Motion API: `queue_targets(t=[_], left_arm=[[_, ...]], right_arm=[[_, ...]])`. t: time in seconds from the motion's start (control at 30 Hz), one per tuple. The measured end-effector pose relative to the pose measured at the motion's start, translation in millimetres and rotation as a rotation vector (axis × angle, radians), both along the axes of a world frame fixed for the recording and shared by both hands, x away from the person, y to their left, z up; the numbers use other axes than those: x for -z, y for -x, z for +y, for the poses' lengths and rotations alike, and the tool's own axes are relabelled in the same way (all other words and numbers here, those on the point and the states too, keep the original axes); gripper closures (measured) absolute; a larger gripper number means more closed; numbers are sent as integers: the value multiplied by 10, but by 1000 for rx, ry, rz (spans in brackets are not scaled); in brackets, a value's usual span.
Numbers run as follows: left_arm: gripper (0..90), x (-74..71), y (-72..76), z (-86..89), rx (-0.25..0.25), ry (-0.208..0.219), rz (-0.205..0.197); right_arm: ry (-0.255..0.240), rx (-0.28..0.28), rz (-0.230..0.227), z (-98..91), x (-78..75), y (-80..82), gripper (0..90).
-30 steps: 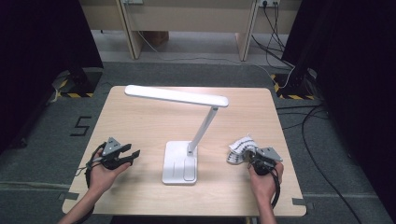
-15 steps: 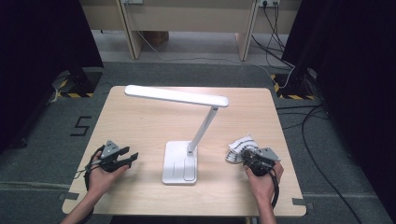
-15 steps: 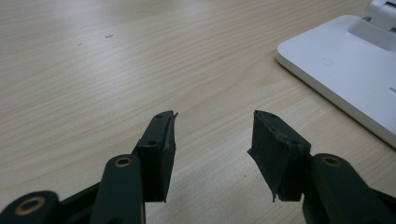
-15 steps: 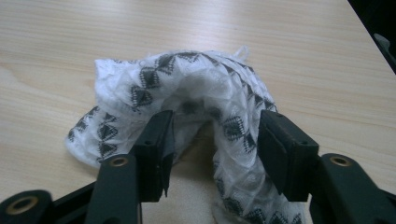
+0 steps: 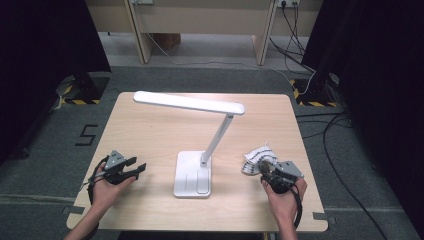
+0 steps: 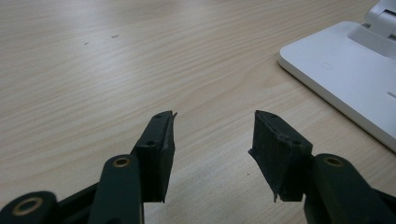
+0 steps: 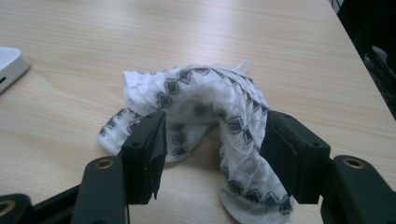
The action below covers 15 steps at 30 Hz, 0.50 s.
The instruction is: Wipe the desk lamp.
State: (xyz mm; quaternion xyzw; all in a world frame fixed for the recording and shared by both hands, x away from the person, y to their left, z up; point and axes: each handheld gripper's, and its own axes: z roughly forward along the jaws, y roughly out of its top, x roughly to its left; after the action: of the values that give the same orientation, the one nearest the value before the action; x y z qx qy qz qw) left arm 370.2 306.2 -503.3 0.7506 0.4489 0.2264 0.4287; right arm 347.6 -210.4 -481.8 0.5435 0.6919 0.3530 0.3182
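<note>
Pale wooden table (image 5: 150, 130), loads of bare top left of the white desk lamp (image 5: 202, 150). Crumpled white cloth with black diamond print (image 7: 205, 107) near the right edge, between the right gripper (image 7: 212, 158)'s just-opened jaws. Left gripper (image 6: 212, 140) spread wide, holding nothing.

Lamp (image 5: 200, 145) base sits mid-table (image 5: 150, 130), near front edge; head reaches back-left over it. Cloth (image 5: 256, 158) lies right of base, btwn right gripper (image 5: 266, 169) jaws. Left gripper (image 5: 135, 169) is left of base, on table, well apart from cloth.
</note>
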Motion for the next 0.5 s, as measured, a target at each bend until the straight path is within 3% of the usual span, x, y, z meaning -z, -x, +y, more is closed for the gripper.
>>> queue_targets(t=[0.5], left_arm=[[473, 10, 40, 22, 7, 3, 7]], right_arm=[[-14, -16, -10, -17, -63, 230, 401]])
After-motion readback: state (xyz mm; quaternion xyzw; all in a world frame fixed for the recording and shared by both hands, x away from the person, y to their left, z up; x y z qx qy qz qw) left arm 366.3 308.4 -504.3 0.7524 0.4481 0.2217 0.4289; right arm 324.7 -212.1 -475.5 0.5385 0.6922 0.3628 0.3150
